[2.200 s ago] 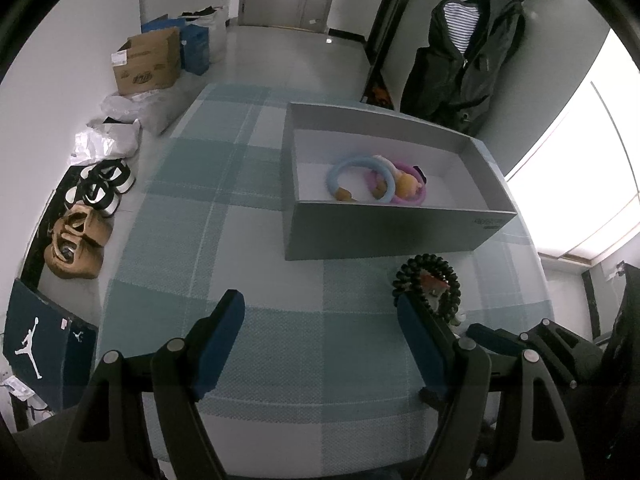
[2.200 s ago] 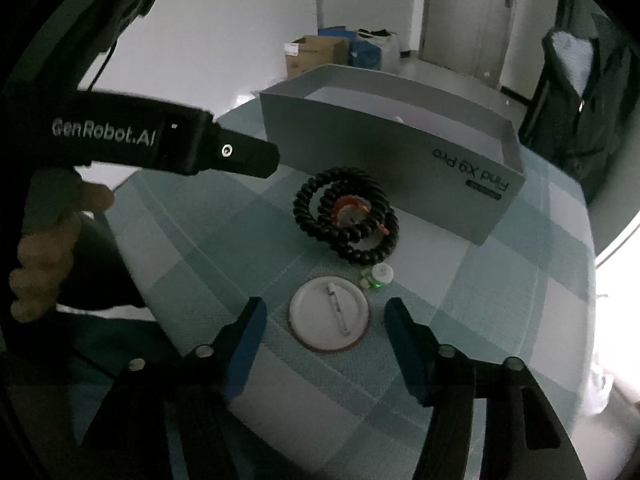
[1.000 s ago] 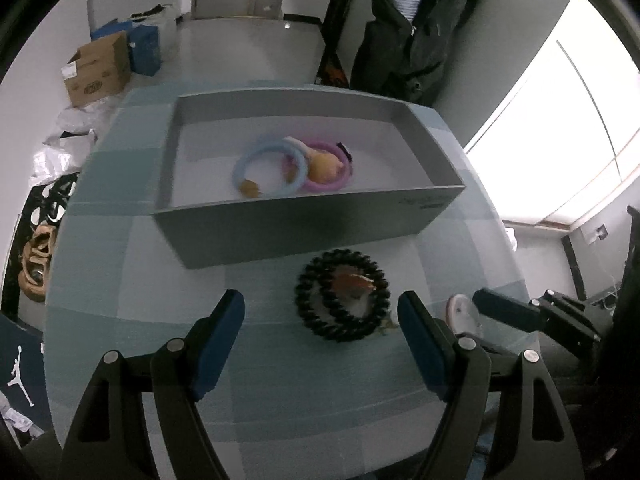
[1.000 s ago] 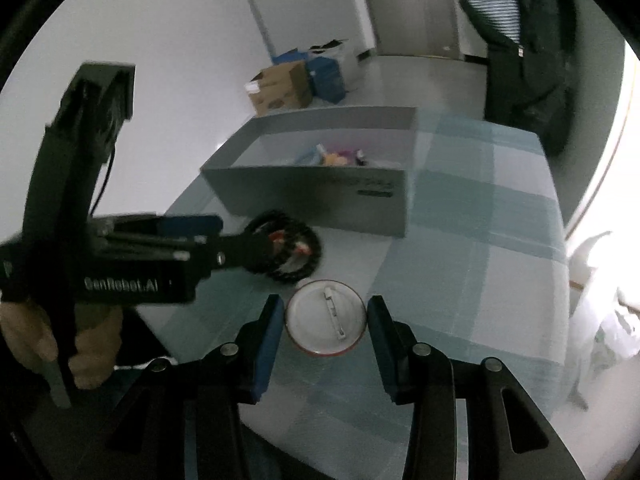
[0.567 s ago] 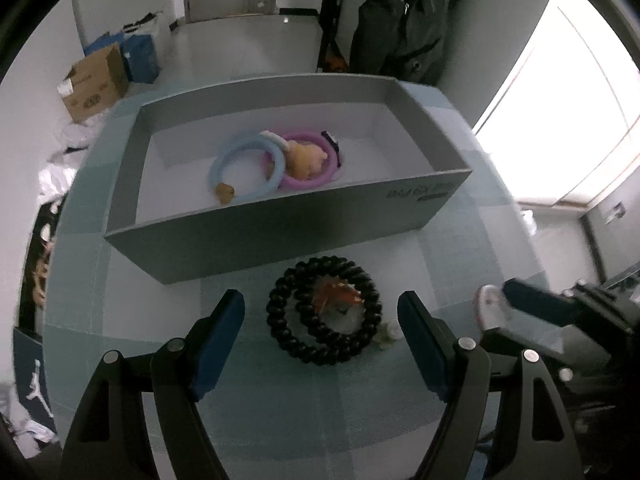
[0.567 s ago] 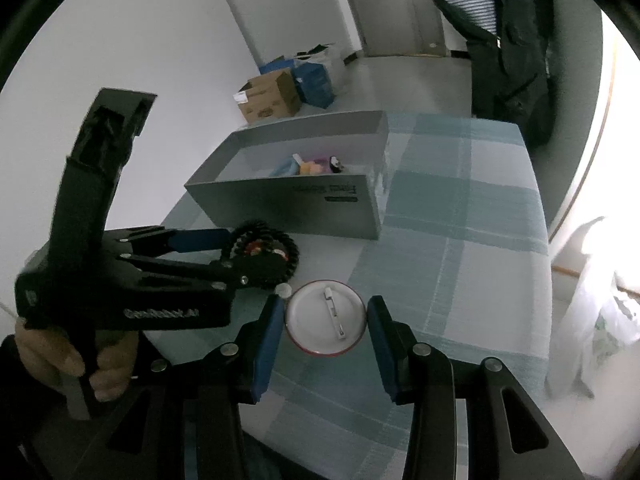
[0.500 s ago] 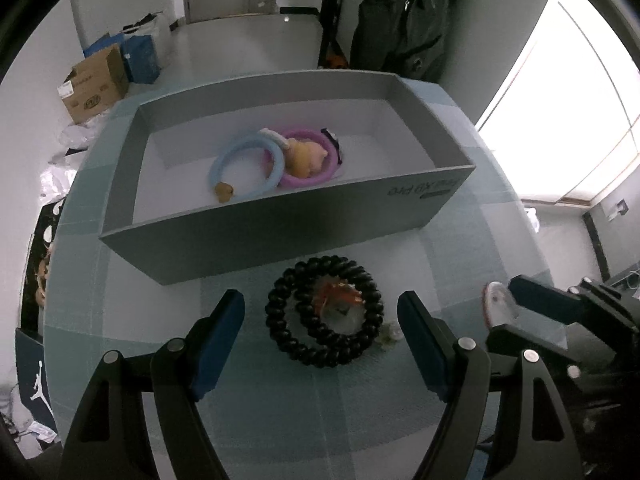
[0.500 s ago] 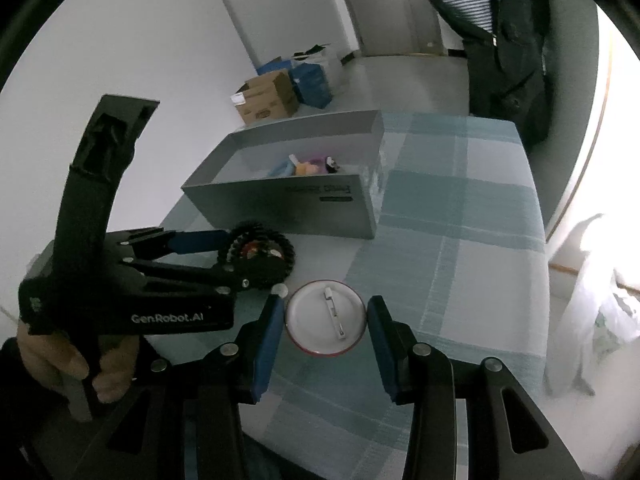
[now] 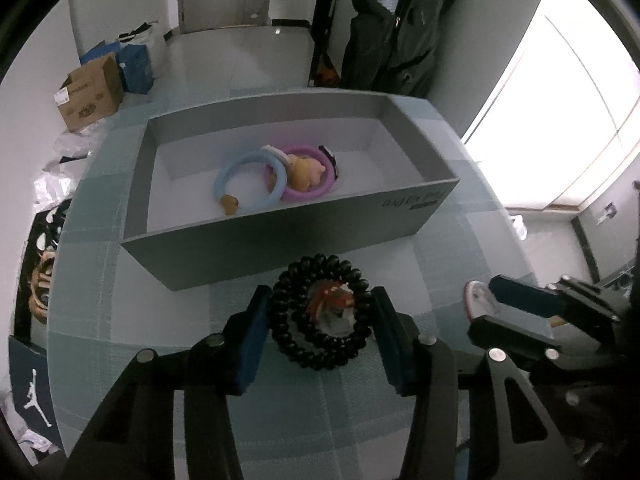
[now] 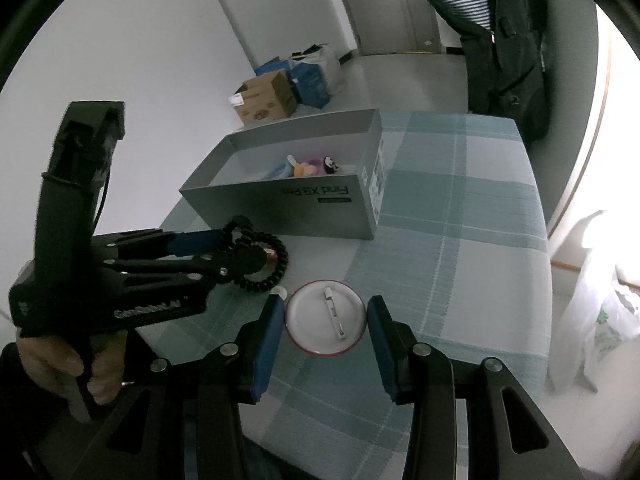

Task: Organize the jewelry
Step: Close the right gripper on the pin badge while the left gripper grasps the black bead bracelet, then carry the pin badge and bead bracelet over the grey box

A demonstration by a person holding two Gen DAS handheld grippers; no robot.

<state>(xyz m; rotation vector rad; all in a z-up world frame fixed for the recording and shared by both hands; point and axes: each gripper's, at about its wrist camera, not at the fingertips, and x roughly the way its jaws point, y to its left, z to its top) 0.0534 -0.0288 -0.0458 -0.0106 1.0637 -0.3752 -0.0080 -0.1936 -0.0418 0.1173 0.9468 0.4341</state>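
L gripper (image 9: 320,316) is closing round a black bead bracelet (image 9: 320,316) lying flat on the checked tablecloth (image 9: 132,304), w/ the coil directly between its blue pads; pads look to be touching the beads on both sides. The grey box (image 9: 280,240) is sitting just beyond the bracelet, straight ahead, so L hand is the nearer one to it. R gripper (image 10: 326,330) is clamping a round pin badge (image 10: 326,322) by its rim, pin side up. Count: 1 bead bracelet, 1 badge, 1 box. Inside the box, 1 blue ring (image 9: 250,184) and 1 pink ring (image 9: 316,188), plus small charms too jumbled to count.
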